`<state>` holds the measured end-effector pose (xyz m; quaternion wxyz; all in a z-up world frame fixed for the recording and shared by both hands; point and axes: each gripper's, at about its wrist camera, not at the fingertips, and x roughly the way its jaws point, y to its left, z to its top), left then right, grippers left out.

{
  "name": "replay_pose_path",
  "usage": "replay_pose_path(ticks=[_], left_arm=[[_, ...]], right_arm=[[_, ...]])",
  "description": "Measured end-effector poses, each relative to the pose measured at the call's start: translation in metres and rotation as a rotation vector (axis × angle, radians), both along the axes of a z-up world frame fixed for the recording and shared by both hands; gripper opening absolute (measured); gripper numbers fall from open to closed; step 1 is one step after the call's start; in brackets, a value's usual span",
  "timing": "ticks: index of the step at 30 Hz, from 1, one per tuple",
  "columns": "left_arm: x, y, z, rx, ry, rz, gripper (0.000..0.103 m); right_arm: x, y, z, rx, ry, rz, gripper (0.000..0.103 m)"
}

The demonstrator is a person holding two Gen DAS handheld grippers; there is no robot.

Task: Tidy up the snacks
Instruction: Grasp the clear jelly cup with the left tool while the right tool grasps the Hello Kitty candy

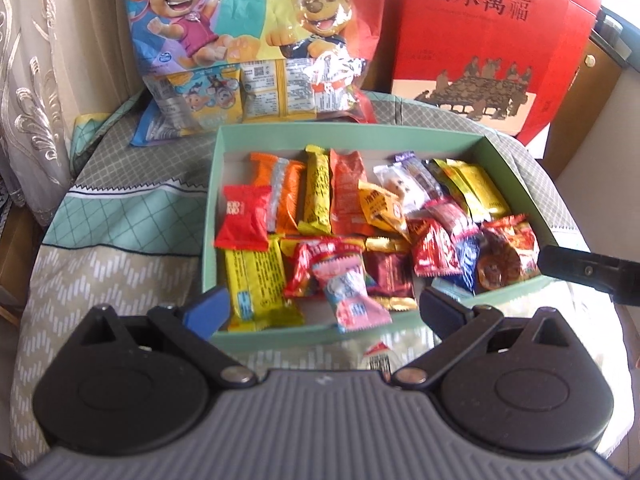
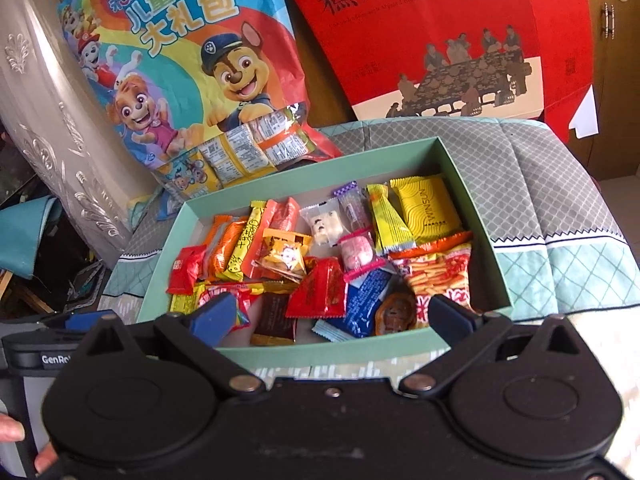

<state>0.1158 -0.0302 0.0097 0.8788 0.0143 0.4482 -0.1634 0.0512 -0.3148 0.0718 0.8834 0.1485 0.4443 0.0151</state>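
A shallow green box (image 1: 352, 131) (image 2: 320, 354) sits on a cloth-covered table and holds several wrapped snacks in a loose pile. Among them are a pink candy (image 1: 352, 292), a yellow bar (image 1: 256, 280), a red square packet (image 1: 244, 216), a yellow packet (image 2: 428, 204) and a blue packet (image 2: 366, 296). My left gripper (image 1: 324, 308) hovers open over the box's near edge, nothing between its fingers. My right gripper (image 2: 332, 316) is open too, above the near right part of the box, holding nothing. Its black finger (image 1: 580, 268) shows at the right of the left wrist view.
Behind the box leans a cartoon-dog snack bag (image 1: 248, 40) (image 2: 192, 80), with a red gift box (image 1: 480, 40) (image 2: 440, 40) beside it on the right. A curtain (image 1: 32, 80) hangs at the left. A person's fingers (image 2: 16, 440) hold the left gripper body (image 2: 60, 344).
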Motion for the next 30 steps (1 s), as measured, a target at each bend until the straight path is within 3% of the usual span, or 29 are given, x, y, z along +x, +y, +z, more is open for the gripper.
replay_pose_path(ticks=[10, 13, 15, 18, 24, 30], left_arm=[[-0.035, 0.003, -0.032, 0.025, 0.078, -0.016, 0.103], [-0.042, 0.004, -0.043, 0.037, 0.099, -0.017, 0.103], [-0.045, 0.005, -0.049, 0.041, 0.112, -0.016, 0.103], [-0.047, 0.007, -0.055, 0.044, 0.128, -0.013, 0.103], [-0.046, 0.009, -0.064, 0.028, 0.154, -0.005, 0.103], [-0.046, 0.014, -0.07, 0.027, 0.165, 0.003, 0.103]], right_arm=[[-0.05, 0.004, -0.03, 0.042, 0.092, 0.012, 0.101], [-0.063, 0.007, -0.04, 0.056, 0.124, 0.027, 0.084], [-0.069, 0.009, -0.046, 0.072, 0.143, 0.045, 0.066], [-0.078, 0.012, -0.052, 0.084, 0.174, 0.065, 0.047], [-0.083, 0.023, -0.066, 0.102, 0.232, 0.084, 0.044], [-0.069, 0.03, -0.078, 0.07, 0.233, 0.039, 0.044]])
